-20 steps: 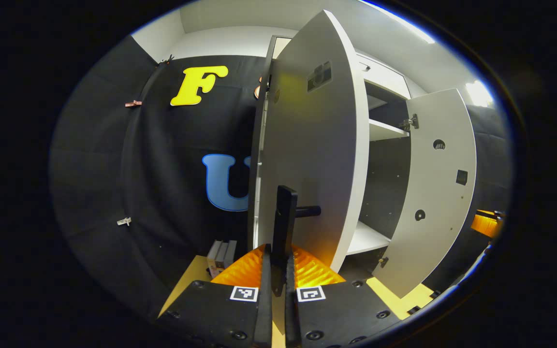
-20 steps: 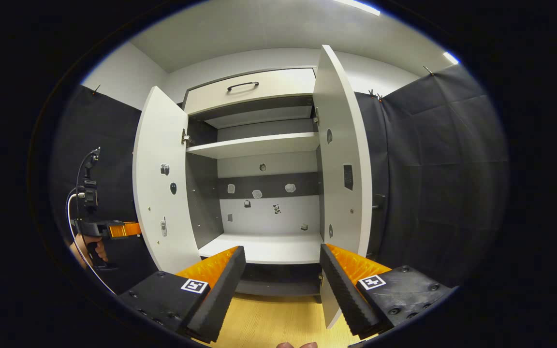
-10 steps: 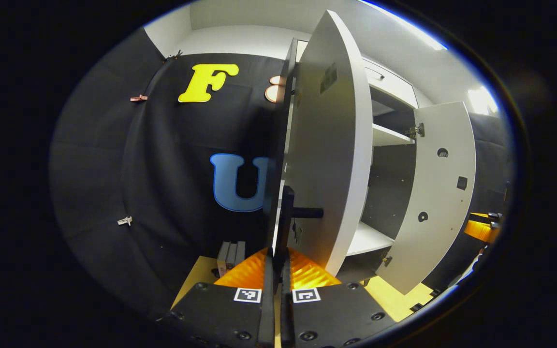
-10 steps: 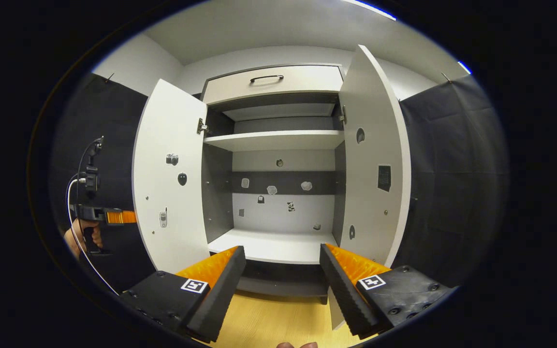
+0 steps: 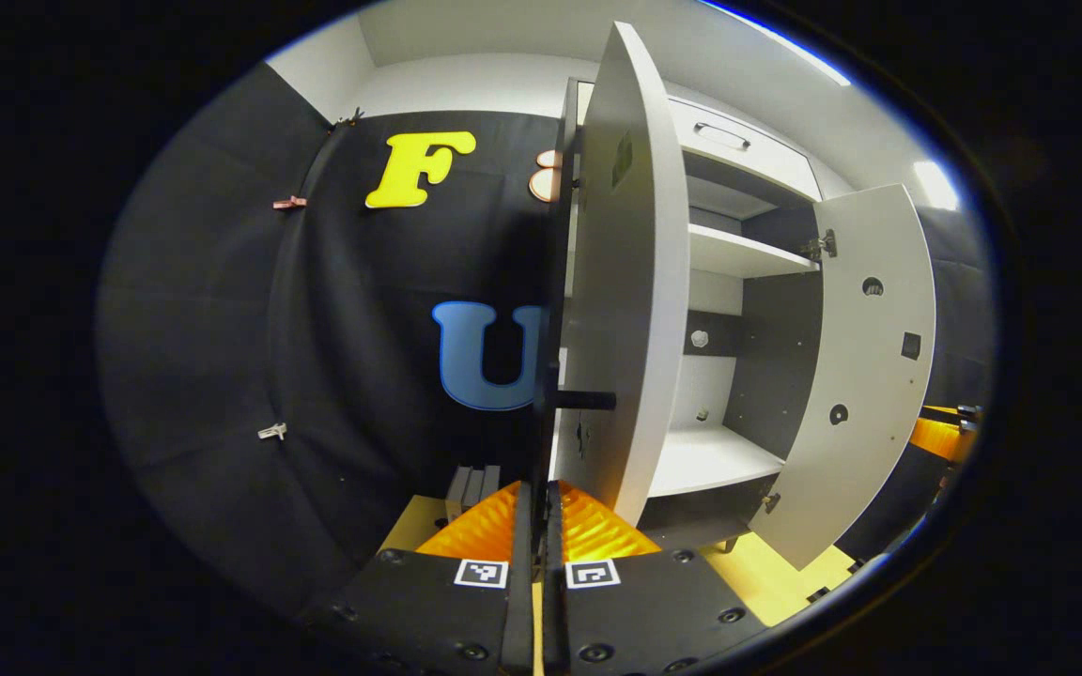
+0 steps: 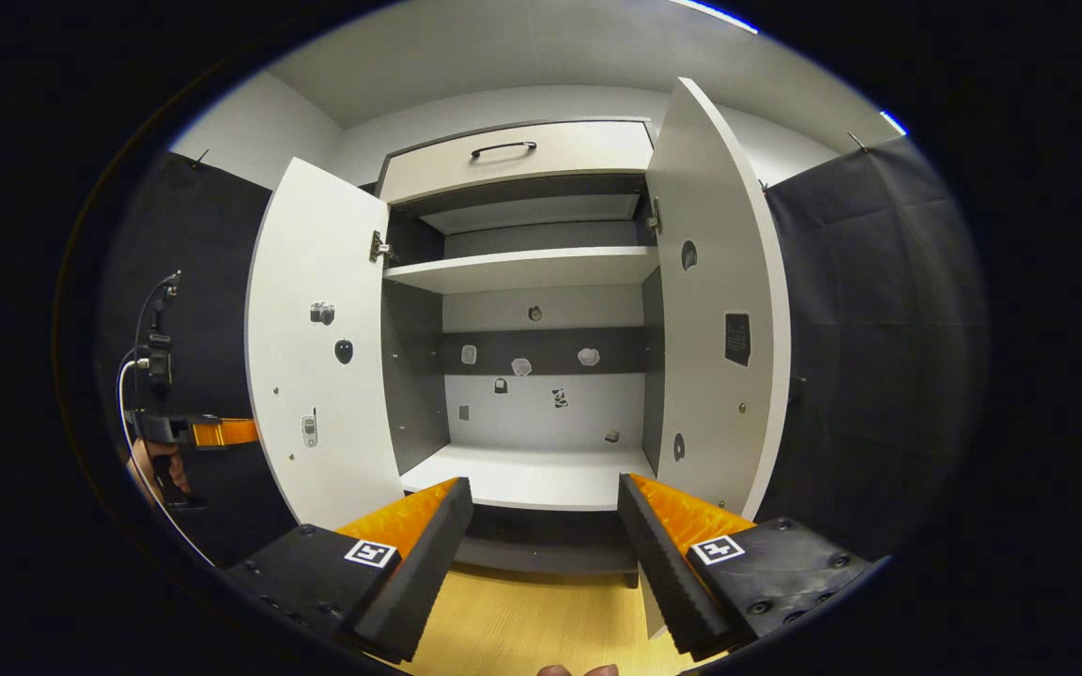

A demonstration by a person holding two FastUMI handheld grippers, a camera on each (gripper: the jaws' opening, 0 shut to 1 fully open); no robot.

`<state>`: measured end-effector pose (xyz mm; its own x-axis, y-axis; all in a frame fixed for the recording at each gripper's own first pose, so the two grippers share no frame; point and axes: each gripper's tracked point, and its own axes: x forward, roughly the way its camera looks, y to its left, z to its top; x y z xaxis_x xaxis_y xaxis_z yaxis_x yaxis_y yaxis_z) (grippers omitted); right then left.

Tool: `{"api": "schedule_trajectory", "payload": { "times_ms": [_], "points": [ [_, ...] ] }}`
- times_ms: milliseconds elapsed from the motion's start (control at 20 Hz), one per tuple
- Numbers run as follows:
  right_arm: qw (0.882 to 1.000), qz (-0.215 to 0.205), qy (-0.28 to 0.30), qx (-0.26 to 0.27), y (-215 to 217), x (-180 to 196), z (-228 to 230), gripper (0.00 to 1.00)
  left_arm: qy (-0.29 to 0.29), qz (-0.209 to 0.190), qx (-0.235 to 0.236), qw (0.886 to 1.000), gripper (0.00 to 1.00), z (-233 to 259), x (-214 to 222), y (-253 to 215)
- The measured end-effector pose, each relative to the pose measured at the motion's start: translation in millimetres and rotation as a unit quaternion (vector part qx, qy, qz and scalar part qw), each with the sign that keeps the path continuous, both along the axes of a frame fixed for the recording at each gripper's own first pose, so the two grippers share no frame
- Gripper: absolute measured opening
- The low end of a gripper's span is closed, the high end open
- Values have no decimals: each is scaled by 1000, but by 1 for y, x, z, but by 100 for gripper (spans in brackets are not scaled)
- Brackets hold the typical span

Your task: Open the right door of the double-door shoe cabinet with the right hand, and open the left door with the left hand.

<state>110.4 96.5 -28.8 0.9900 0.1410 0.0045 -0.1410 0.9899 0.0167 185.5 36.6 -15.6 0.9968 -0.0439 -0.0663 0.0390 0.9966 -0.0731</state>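
I see the cabinet [image 6: 522,479] standing open in the right gripper view, facing me square on, with a drawer [image 6: 515,155] across its top and 2 shelves bare inside. Small stickers dot its back panel and the inner faces of both doors.

Left door [image 6: 316,329] is swung out wide. Right door [image 6: 718,310] is swung out too, near edge-on toward the camera. In the left gripper view the left door [image 5: 621,282] stands edge-on just ahead of me and the right door [image 5: 865,376] hangs open beyond it.

Floor [image 6: 522,629] under the cabinet is pale wood.

Right gripper [image 6: 546,554]: fingers well apart, holding nothing, short of the cabinet and clear of both doors.

Left gripper [image 5: 539,535]: fingers pressed together on the handle [image 5: 550,413], a dark bar on the left door's outer face. In the right gripper view I see the left gripper [image 6: 222,432] beyond that door's outer edge, a hand [image 6: 165,465] on its grip.
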Motion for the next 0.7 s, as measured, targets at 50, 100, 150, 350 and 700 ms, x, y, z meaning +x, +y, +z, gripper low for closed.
{"api": "schedule_trajectory", "payload": {
  "times_ms": [50, 100, 150, 350, 700],
  "points": [
    [1000, 0, 0, 1, -1, 0, 1, 98, -2, 5, 2, 1000, 8, 2, -2, 0],
    [1000, 0, 0, 1, 0, 0, 1, 98, -5, 8, 5, 1000, 12, 4, -4, 1],
    [1000, 0, -1, 2, -1, 0, 2, 98, -8, 11, 8, 1000, 5, 6, -6, 1],
    [1000, -1, -1, 6, -4, -3, 3, 98, -17, 10, 17, 1000, 27, 13, -14, -6],
    [1000, -11, -5, 14, -17, -3, 7, 98, -38, -24, 7, 999, 92, 21, -20, -35]
  ]
}}
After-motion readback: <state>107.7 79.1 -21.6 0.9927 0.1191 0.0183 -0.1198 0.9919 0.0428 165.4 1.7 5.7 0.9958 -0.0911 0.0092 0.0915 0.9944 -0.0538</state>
